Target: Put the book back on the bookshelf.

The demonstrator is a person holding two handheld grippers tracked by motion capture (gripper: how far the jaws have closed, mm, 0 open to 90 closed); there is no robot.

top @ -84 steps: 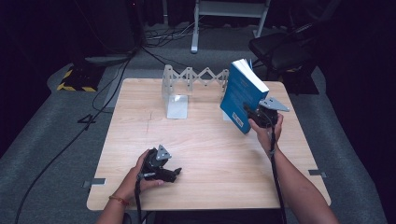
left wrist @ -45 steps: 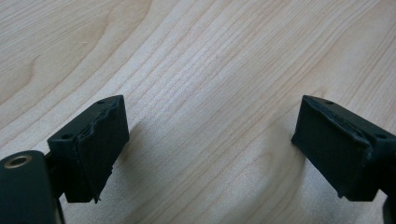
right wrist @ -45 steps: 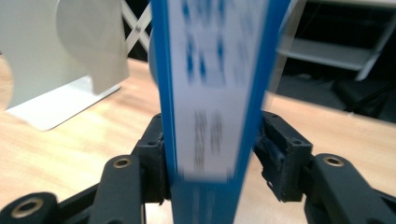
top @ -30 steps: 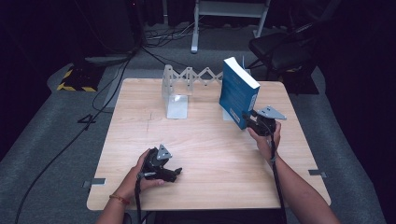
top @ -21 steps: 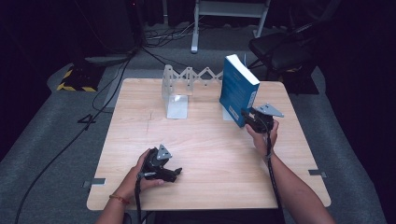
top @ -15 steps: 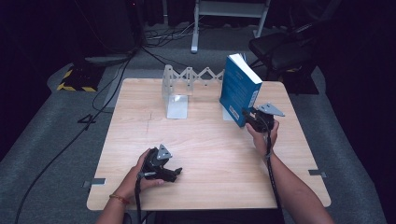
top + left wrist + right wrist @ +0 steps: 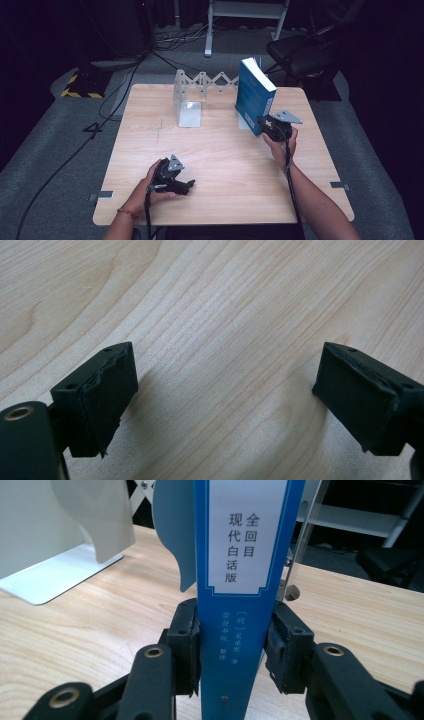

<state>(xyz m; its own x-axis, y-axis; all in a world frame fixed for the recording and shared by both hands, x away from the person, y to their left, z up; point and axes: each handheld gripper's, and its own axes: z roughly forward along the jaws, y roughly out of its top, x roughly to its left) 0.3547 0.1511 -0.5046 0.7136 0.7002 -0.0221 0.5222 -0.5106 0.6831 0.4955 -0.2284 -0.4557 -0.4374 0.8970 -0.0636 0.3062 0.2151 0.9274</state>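
Observation:
A thick blue book (image 7: 254, 96) stands upright on the wooden table (image 7: 220, 160), at the right end of a white expanding book rack (image 7: 189, 105). My right gripper (image 7: 264, 123) is shut on the foot of the book's spine (image 7: 244, 555); in the right gripper view its pads (image 7: 186, 630) sit against both sides of the spine. Those jaws have just been opening slightly, and the book is still between them. My left gripper (image 7: 188, 185) rests near the table's front edge. In the left gripper view it (image 7: 225, 390) stands open over bare wood.
The rack's white end plate (image 7: 55, 540) stands to the left of the book, with zigzag links (image 7: 215, 80) behind it. A black chair (image 7: 300, 55) and cables (image 7: 125, 85) lie on the floor beyond the table.
The book, tilted and raised at first, now stands upright on the table beside the rack. Over the last second it and the right hand barely shifted. The left hand has kept still.

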